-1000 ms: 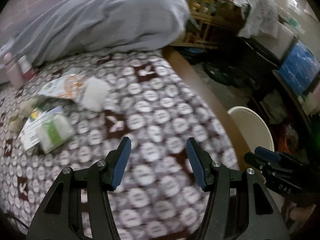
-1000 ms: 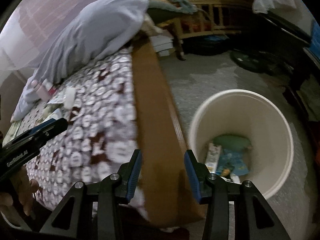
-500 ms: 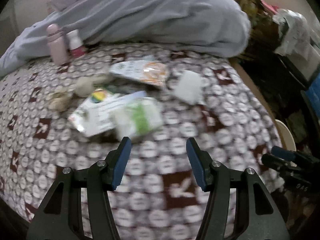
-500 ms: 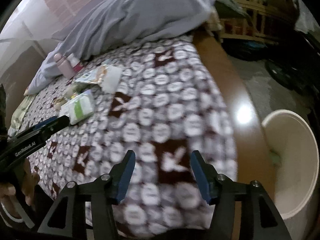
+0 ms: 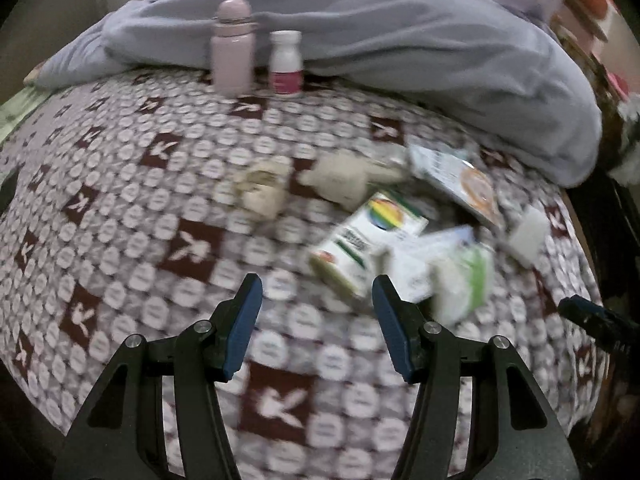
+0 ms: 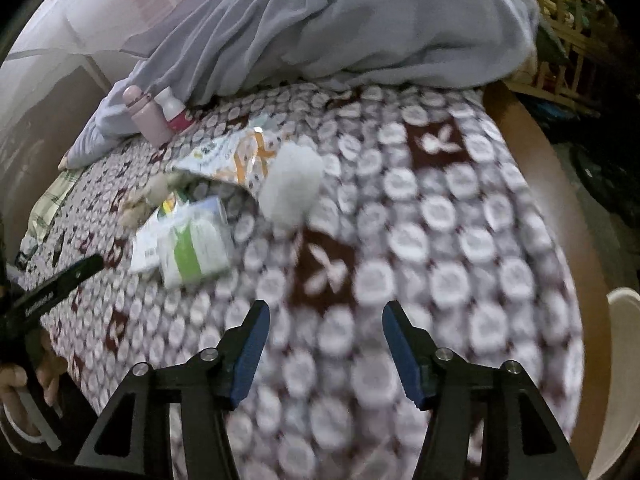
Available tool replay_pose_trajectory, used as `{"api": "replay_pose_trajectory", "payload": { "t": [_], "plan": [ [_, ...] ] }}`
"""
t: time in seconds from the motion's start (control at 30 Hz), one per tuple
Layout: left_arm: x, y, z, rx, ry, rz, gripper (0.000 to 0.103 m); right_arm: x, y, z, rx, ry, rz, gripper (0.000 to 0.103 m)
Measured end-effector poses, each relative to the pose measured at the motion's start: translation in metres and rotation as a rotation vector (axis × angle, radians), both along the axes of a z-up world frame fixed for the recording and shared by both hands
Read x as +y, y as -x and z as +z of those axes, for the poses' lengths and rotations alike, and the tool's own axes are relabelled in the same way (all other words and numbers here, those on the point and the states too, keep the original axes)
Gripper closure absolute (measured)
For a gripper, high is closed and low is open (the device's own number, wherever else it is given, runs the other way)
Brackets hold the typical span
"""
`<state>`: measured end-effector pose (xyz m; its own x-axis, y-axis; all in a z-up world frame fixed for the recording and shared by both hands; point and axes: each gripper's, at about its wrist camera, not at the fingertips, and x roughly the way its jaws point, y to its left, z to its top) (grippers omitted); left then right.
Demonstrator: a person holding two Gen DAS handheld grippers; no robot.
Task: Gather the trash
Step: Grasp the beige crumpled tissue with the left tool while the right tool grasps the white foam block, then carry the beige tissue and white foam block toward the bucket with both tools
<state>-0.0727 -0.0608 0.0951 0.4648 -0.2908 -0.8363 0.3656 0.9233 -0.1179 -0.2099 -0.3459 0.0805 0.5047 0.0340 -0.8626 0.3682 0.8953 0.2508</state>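
Now both claws hang empty above the bedspread [image 5: 120, 208]; left claw [image 5: 316, 322] half-spread; right claw [image 6: 324, 346] just widened.

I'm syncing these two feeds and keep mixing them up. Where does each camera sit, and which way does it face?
Left wrist: on the left gripper, looking down over the patterned bedspread at the trash pile; its open fingers show, plus the right gripper's tip at the right edge.
Right wrist: on the right gripper, angled down from the bed's edge; open fingers, the left gripper and the hand holding it show.
Shared: pink bottle, white bottle, grey blanket, green-striped packet.
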Motion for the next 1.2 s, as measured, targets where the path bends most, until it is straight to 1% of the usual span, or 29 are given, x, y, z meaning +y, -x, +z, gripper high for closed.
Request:
{"api": "replay_pose_trajectory", "payload": {
  "t": [0.13,0.27,0.4,0.5,0.57,0.67,0.7,0.73,0.77,0.8,0.83,0.87,0.93,1.03,1.1,1.2],
  "plan": [
    [0.018,-0.023,-0.005,0.013,0.009,0.04,0.047,-0.003,-0.029,-0.004,-0.011,-0.018,-0.014,0.043],
    [0.03,-0.045,-0.008,0.019,0.03,0.07,0.047,-0.006,-0.054,-0.008,-0.002,-0.001,-0.021,0.043],
    [0.031,-0.067,-0.012,0.024,0.037,0.094,0.047,-0.013,-0.072,-0.015,0.008,-0.003,-0.045,0.043],
    [0.022,-0.084,-0.023,0.052,0.038,0.097,0.047,-0.016,-0.078,-0.021,0.003,-0.021,-0.048,0.043],
    [0.016,-0.094,-0.031,0.071,0.039,0.098,0.047,-0.016,-0.081,-0.022,-0.012,-0.029,-0.039,0.043],
    [0.011,-0.109,-0.045,0.087,0.037,0.137,0.047,-0.015,-0.08,-0.019,-0.076,-0.032,-0.034,0.043],
    [0.012,-0.112,-0.05,0.095,0.055,0.145,0.047,-0.015,-0.081,-0.018,-0.085,-0.028,-0.033,0.048],
    [0.013,-0.117,-0.056,0.107,0.077,0.15,0.049,-0.015,-0.083,-0.018,-0.089,-0.027,-0.028,0.063],
    [0.013,-0.12,-0.059,0.117,0.084,0.155,0.065,-0.015,-0.084,-0.019,-0.087,-0.025,-0.024,0.068],
    [0.013,-0.122,-0.063,0.132,0.089,0.156,0.076,-0.016,-0.084,-0.021,-0.088,-0.028,-0.025,0.07],
    [0.013,-0.123,-0.067,0.153,0.099,0.153,0.079,-0.016,-0.084,-0.021,-0.09,-0.035,-0.025,0.073],
    [0.016,-0.122,-0.066,0.151,0.117,0.158,0.083,-0.017,-0.083,-0.021,-0.095,-0.045,-0.027,0.073],
    [0.017,-0.115,-0.06,0.132,0.116,0.147,0.085,-0.015,-0.077,-0.016,-0.114,-0.054,-0.02,0.075],
    [0.021,-0.099,-0.045,0.107,0.123,0.121,0.086,-0.008,-0.065,-0.001,-0.138,-0.041,0.004,0.075],
    [0.023,-0.086,-0.034,0.096,0.139,0.098,0.086,-0.003,-0.055,0.01,-0.159,-0.034,0.019,0.075],
    [0.02,-0.06,-0.02,0.074,0.139,0.053,0.086,0.007,-0.039,0.021,-0.167,-0.029,0.041,0.075]
  ]
}}
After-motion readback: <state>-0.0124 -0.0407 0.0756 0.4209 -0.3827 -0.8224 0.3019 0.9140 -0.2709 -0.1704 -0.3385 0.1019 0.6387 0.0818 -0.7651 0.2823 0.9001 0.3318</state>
